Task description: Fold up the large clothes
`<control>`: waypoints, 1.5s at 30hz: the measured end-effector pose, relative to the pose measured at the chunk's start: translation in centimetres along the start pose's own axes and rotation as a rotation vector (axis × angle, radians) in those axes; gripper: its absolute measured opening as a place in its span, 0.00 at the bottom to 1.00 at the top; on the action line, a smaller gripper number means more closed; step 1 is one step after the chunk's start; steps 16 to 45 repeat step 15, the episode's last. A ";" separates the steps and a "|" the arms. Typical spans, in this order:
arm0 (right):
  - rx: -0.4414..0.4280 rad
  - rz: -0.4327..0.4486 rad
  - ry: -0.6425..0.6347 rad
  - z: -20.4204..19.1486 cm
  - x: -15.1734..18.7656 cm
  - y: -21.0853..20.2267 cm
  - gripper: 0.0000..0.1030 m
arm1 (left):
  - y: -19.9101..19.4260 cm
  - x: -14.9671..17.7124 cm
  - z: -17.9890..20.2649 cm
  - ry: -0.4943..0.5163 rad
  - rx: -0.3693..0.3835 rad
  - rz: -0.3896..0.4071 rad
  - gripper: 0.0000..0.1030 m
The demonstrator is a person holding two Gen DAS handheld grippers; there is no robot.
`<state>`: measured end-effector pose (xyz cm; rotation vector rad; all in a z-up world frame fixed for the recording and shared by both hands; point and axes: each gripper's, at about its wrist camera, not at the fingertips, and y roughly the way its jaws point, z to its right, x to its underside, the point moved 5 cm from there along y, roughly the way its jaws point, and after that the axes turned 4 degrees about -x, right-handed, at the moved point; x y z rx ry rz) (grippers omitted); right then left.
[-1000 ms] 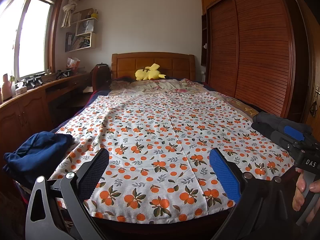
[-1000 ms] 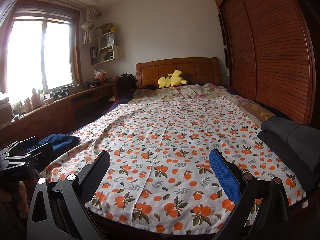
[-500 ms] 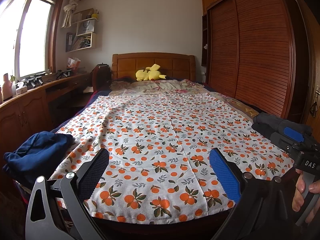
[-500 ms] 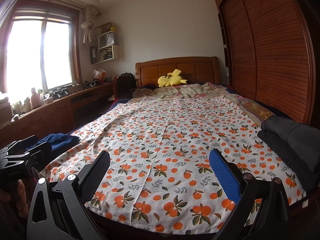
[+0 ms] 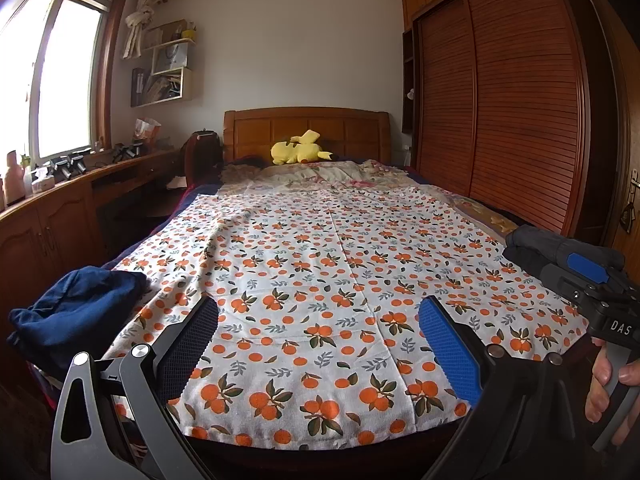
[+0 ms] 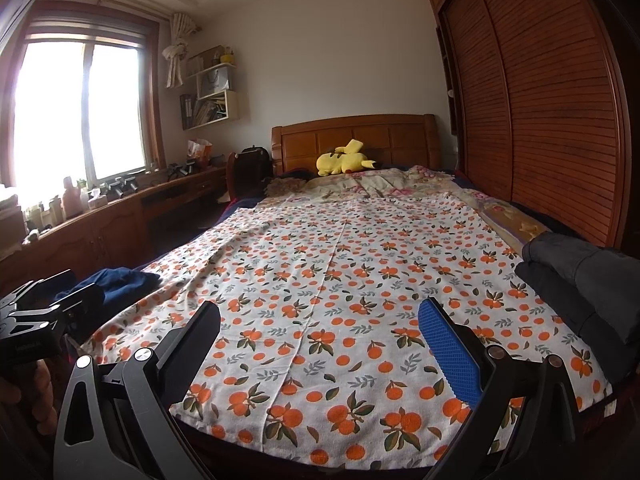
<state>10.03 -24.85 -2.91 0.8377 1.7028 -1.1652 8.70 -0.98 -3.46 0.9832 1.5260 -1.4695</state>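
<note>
A large white cloth printed with oranges (image 5: 328, 264) (image 6: 344, 280) lies spread flat over the bed, its near hem hanging at the foot edge. My left gripper (image 5: 318, 320) hovers open above that near hem, nothing between its fingers. My right gripper (image 6: 320, 326) is also open and empty above the same hem. A crumpled dark blue garment (image 5: 76, 312) (image 6: 120, 282) sits at the bed's near left corner. Folded dark grey clothing (image 6: 580, 276) (image 5: 556, 246) lies on the near right side. The other gripper's body shows at each view's edge, held by a hand (image 5: 604, 384).
A wooden headboard (image 5: 306, 130) with a yellow plush toy (image 5: 298, 152) and rumpled bedding stands at the far end. A louvred wooden wardrobe (image 5: 504, 120) runs along the right. A wooden desk counter (image 5: 60, 208) with bottles and clutter runs under the window on the left.
</note>
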 end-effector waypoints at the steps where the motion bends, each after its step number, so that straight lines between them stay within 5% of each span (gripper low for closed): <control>1: 0.000 0.001 0.000 0.0 0.0 0.0 0.93 | 0.0 -0.1 0.0 -0.001 0.000 0.001 0.98; 45: 0.001 0.001 -0.001 0.0 -0.1 -0.1 0.93 | -0.1 -0.2 0.0 0.001 -0.004 0.001 0.98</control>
